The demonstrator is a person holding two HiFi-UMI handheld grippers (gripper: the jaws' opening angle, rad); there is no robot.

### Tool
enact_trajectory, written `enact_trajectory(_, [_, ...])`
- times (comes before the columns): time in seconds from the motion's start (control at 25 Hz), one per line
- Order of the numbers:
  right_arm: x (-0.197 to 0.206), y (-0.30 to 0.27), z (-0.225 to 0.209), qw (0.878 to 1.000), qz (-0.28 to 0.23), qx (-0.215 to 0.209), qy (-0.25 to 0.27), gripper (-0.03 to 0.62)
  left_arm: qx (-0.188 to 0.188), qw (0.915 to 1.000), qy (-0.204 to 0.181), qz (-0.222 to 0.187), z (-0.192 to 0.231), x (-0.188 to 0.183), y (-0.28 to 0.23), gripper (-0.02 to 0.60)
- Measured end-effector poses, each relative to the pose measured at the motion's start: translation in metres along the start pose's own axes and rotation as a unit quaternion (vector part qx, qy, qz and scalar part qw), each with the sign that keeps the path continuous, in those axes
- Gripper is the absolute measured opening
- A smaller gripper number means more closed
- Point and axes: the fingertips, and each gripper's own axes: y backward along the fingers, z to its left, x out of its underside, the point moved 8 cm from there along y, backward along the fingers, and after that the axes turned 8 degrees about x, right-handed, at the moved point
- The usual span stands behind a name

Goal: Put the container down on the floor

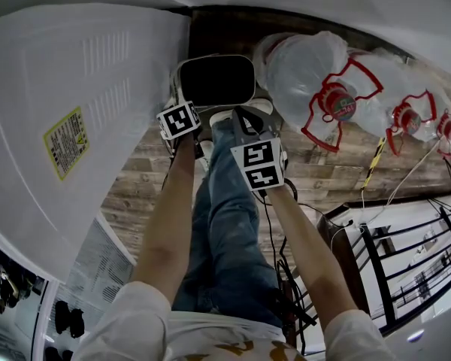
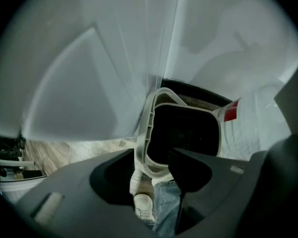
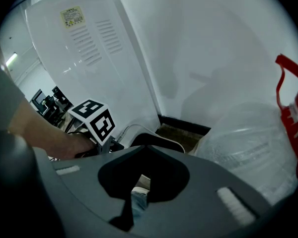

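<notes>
The container [image 1: 215, 80] is a pale plastic bin with a dark inside, tipped so its opening faces me, above my shoes [image 1: 210, 116] on the wood floor. Whether it touches the floor is hidden. My left gripper [image 1: 182, 105] is at its lower left rim. In the left gripper view the container [image 2: 186, 133] fills the middle, and its thick rim [image 2: 143, 148] runs down between the jaws of the left gripper [image 2: 149, 175], which is shut on it. My right gripper [image 1: 248, 126] hovers over my jeans, short of the bin. Its jaws [image 3: 133, 197] are shut on nothing, with the container [image 3: 156, 139] beyond.
A tall white appliance [image 1: 68, 111] stands close on the left. Large water bottles [image 1: 316, 74] with red handles lie against the wall on the right. A black wire rack [image 1: 413, 262] and cables [image 1: 282, 254] are at lower right. A strip of wood floor [image 1: 135, 186] shows between them.
</notes>
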Motion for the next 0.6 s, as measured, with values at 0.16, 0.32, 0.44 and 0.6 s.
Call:
enact_trajectory(0.16, [-0.002,0.011,0.000,1.000,-0.008,0.001,-0.009,0.028,0.009,0.9995,-0.010,-0.028,-0.006,-0.004,0.015,0.204])
enact_trajectory(0.32, [-0.003,0.026,-0.002,1.000,-0.018,0.010,-0.010,0.028,0.052,0.9951,0.034,-0.078,-0.015,-0.006,0.041,0.187])
enact_trajectory(0.44, [-0.008,0.042,-0.004,0.999,-0.027,0.020,-0.013,0.028,0.065,0.9933,0.029,-0.091,-0.026,-0.003,0.060,0.154])
enact_trajectory(0.6, [-0.018,0.066,-0.007,0.999,-0.043,0.030,-0.012,0.028,0.083,0.9906,-0.003,-0.109,-0.042,-0.004,0.084,0.110])
